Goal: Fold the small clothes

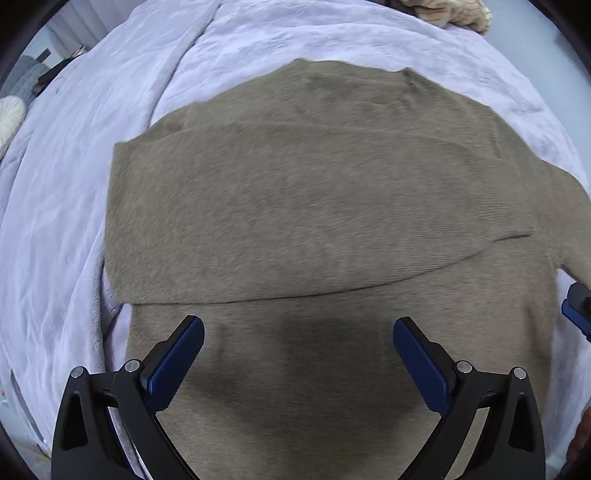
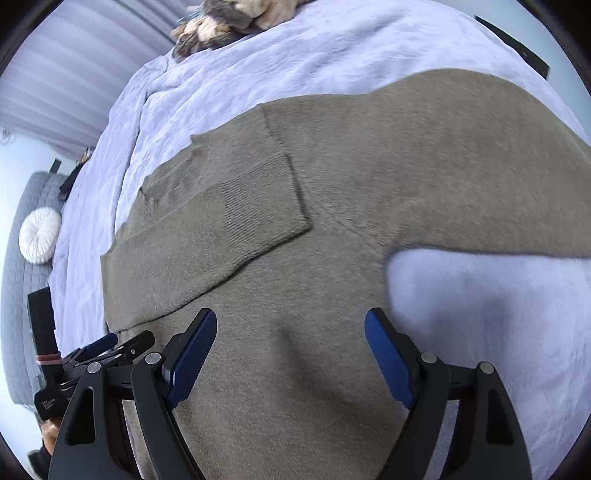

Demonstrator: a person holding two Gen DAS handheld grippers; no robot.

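A taupe knit sweater lies spread flat on a bed covered by a pale lavender blanket. One sleeve is folded across the body, its ribbed cuff lying on the chest area; in the left wrist view this shows as a broad folded band with a straight lower edge crossing the garment. The other sleeve extends outward over the blanket, with a patch of blanket visible beneath it on the right of the right wrist view. The left hand-held gripper is positioned above the lower body of the sweater, jaws spread wide, nothing between the blue pads. The right hand-held gripper is positioned above the sweater near the underarm of the extended sleeve, jaws likewise wide apart and empty. Both views are slightly blurred. At the far edge of the bed lies a brown and cream plush item. Beside the bed stands a grey quilted seat carrying a round white cushion.
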